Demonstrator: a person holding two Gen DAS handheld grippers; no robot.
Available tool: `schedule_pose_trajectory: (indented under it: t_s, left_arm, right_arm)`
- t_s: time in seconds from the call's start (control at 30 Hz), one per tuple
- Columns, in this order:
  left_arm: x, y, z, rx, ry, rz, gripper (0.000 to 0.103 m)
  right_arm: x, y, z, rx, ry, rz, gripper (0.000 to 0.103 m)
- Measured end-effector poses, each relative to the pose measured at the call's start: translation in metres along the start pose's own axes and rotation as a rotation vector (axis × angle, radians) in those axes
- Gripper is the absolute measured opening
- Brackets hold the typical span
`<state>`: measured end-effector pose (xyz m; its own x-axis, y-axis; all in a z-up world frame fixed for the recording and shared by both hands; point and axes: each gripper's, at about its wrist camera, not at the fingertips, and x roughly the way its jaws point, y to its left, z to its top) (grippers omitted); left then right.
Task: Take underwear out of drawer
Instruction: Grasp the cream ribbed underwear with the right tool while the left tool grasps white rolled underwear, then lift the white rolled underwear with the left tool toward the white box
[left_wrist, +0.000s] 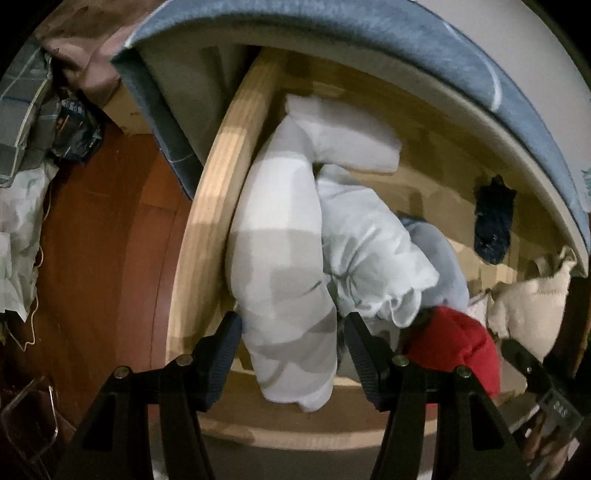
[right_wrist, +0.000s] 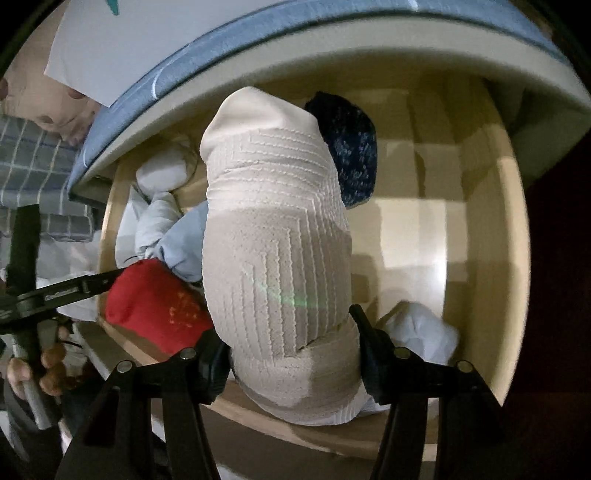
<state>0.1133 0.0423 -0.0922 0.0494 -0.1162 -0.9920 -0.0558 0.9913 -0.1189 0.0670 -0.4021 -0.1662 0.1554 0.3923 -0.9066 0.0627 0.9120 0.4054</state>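
Pinching a rolled beige ribbed piece of underwear (right_wrist: 280, 266) between its two black fingers, the right gripper (right_wrist: 290, 354) holds the roll up above the open wooden drawer (right_wrist: 513, 236) — both pads press into its lower end. The left gripper (left_wrist: 293, 354) points down into the same drawer with its jaws spread wide around a white-and-grey rolled garment (left_wrist: 284, 273); whether the pads touch the cloth cannot be told. Just beside that roll lie a pale blue bundle (left_wrist: 369, 243) and a red roll (left_wrist: 458, 350), with a cream knitted piece (left_wrist: 532, 306) near the drawer's edge. Farther in sits a dark navy speckled roll (right_wrist: 351, 147) — apart from the others. Beyond the drawer runs a blue-edged mattress (left_wrist: 332, 40), and reddish wooden floor (left_wrist: 103, 236) shows beside the drawer.
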Motion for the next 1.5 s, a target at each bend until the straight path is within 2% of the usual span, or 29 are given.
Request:
schedule_pose_trajectory:
  t_s: [0.03,0.23,0.3,0.57,0.7,0.83,0.93,1.2,1.5]
  left_arm:
    - [0.002,-0.001,0.002,-0.010,0.001,0.010,0.060]
    - [0.020,-0.007,0.015,-0.030,0.022,0.073,0.059]
    - [0.023,-0.012,0.016,-0.020,0.025,0.096,0.059]
    - [0.037,-0.032,0.023,0.001,0.051,0.191,0.059]
    - [0.038,-0.039,0.023,0.027,0.042,0.203,0.049]
    - [0.032,-0.045,0.021,0.041,0.036,0.190,0.040]
    - [0.025,-0.040,0.019,0.033,0.050,0.157,0.036]
    - [-0.005,-0.028,0.008,0.051,0.039,0.089,0.035]
    - [-0.045,-0.034,-0.006,0.130,0.004,0.047,0.034]
  right_arm:
    - [0.003,-0.006,0.011,-0.003,-0.002,-0.003,0.054]
    - [0.018,0.002,0.020,0.004,-0.001,0.021,0.055]
    - [0.037,0.019,0.026,0.012,-0.001,0.025,0.055]
    - [0.050,0.040,0.040,0.020,-0.008,0.025,0.055]
    - [0.056,0.051,0.048,0.023,-0.018,0.027,0.056]
    - [0.055,0.052,0.050,0.033,-0.026,0.036,0.056]
    - [0.054,0.052,0.051,0.038,-0.031,0.035,0.056]
    - [0.050,0.049,0.052,0.060,-0.060,0.032,0.056]
    - [0.049,0.052,0.055,0.058,-0.078,0.027,0.055]
